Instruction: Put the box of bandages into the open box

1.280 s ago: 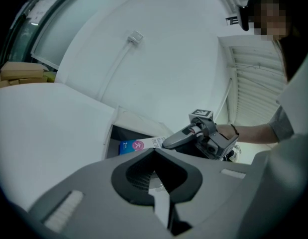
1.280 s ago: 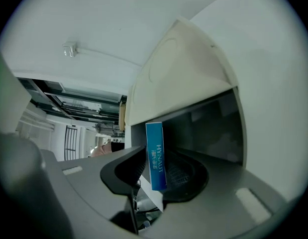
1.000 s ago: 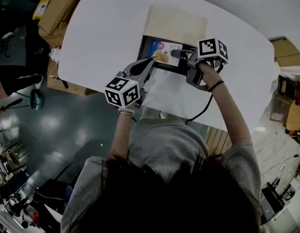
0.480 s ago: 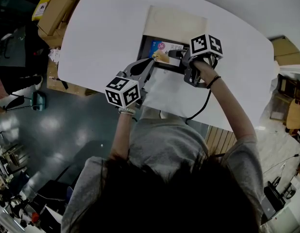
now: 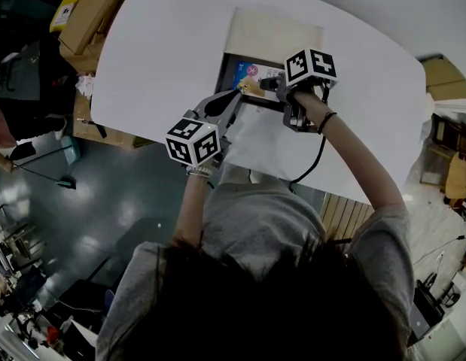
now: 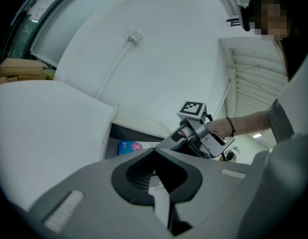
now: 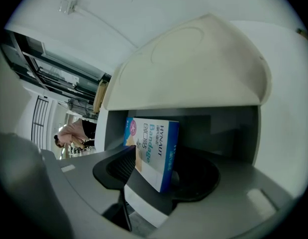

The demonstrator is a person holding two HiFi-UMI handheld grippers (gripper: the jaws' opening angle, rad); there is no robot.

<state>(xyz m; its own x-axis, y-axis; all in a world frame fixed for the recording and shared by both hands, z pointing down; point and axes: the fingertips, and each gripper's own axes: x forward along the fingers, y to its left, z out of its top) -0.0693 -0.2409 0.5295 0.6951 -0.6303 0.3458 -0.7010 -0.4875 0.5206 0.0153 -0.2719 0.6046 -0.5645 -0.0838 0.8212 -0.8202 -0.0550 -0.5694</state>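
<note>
The open box (image 5: pixel 222 71) stands on the white table, dark inside, with its pale lid (image 5: pixel 274 36) folded back. The blue and white box of bandages (image 5: pixel 251 74) sits inside it, upright on edge in the right gripper view (image 7: pixel 154 151), in front of the box's dark wall (image 7: pixel 228 128). My right gripper (image 5: pixel 266 83) reaches down into the box. Its jaws have just been opening and stand apart around the bandage box (image 6: pixel 134 146). My left gripper (image 5: pixel 234 96) is at the box's front left corner, shut on its white front flap (image 5: pixel 255 138).
The white table (image 5: pixel 157 43) runs out close behind my body and at the left. Cardboard boxes (image 5: pixel 89 17) lie on the floor beyond its far left corner. A cable hangs from the right gripper (image 5: pixel 315 160). A person (image 7: pixel 74 131) stands in the background.
The right gripper has shifted a little left and rolled, and its jaws have spread. The bandage box stays inside the open box. The left gripper has not moved.
</note>
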